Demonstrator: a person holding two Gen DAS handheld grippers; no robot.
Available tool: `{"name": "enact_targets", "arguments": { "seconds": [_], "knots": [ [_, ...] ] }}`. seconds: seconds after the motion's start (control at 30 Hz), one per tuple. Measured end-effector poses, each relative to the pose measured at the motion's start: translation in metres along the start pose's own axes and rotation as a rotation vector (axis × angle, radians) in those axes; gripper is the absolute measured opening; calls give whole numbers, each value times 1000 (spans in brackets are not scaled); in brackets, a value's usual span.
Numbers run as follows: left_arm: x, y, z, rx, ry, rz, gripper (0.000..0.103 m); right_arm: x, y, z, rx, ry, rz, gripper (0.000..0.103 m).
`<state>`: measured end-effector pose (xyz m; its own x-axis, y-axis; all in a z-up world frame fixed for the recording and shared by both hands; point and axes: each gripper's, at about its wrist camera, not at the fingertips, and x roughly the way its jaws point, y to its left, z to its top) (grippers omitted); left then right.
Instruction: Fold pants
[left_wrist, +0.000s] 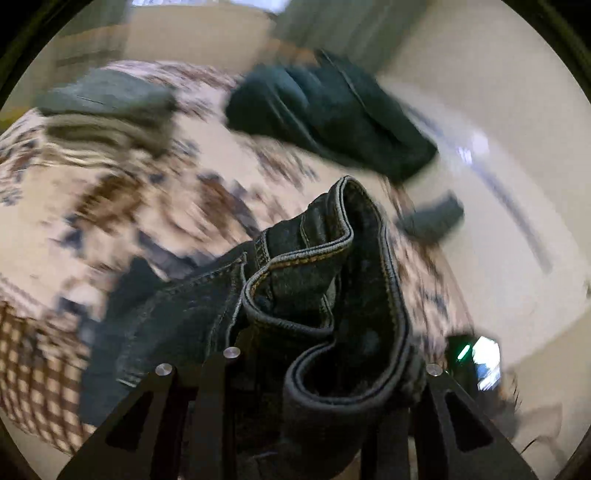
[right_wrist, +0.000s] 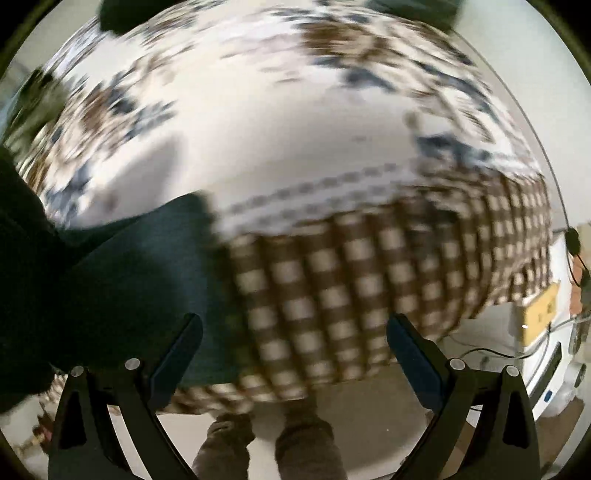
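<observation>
Dark blue jeans (left_wrist: 306, 258) with orange stitching fill the lower middle of the left wrist view. Their waistband bunches up between the fingers of my left gripper (left_wrist: 325, 369), which is shut on the denim and lifts it above the bed. The fingertips are hidden under the cloth. In the right wrist view, more of the dark jeans (right_wrist: 122, 280) hang over the bed's edge at the left. My right gripper (right_wrist: 294, 321) points down over that edge, its fingers wide open with nothing between them.
The bed (right_wrist: 277, 129) has a floral cover with a brown checked border (right_wrist: 351, 280). A stack of folded clothes (left_wrist: 107, 107) and a dark garment (left_wrist: 325, 107) lie at its far side. A person's legs (right_wrist: 266, 443) stand on the floor below. White boxes (right_wrist: 546, 332) sit at the right.
</observation>
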<state>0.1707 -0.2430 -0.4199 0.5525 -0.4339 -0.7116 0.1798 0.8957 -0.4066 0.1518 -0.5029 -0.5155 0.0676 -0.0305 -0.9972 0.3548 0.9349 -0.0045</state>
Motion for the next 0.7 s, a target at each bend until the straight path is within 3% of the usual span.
{"name": "enact_targets", "arguments": {
  "seconds": [0.23, 0.37, 0.47, 0.5, 0.57, 0.6, 0.7],
  "knots": [
    [83, -35, -40, 85, 181, 64, 22, 18, -87, 15, 98, 6, -29, 101],
    [104, -44, -45, 81, 286, 138, 24, 26, -116, 14, 136, 15, 24, 101],
    [100, -55, -37, 82, 324, 199, 36, 29, -131, 15, 161, 16, 124, 101],
    [97, -58, -36, 72, 343, 193, 47, 29, -134, 15, 170, 17, 152, 101],
    [89, -60, -30, 33, 372, 154, 57, 28, -137, 17, 186, 16, 228, 101],
    [82, -61, -25, 16, 370, 131, 66, 27, -137, 18, 195, 18, 274, 101],
    [56, -56, -6, -16, 329, 90, 79, 25, -130, 23, 222, 29, 405, 101]
  ]
}}
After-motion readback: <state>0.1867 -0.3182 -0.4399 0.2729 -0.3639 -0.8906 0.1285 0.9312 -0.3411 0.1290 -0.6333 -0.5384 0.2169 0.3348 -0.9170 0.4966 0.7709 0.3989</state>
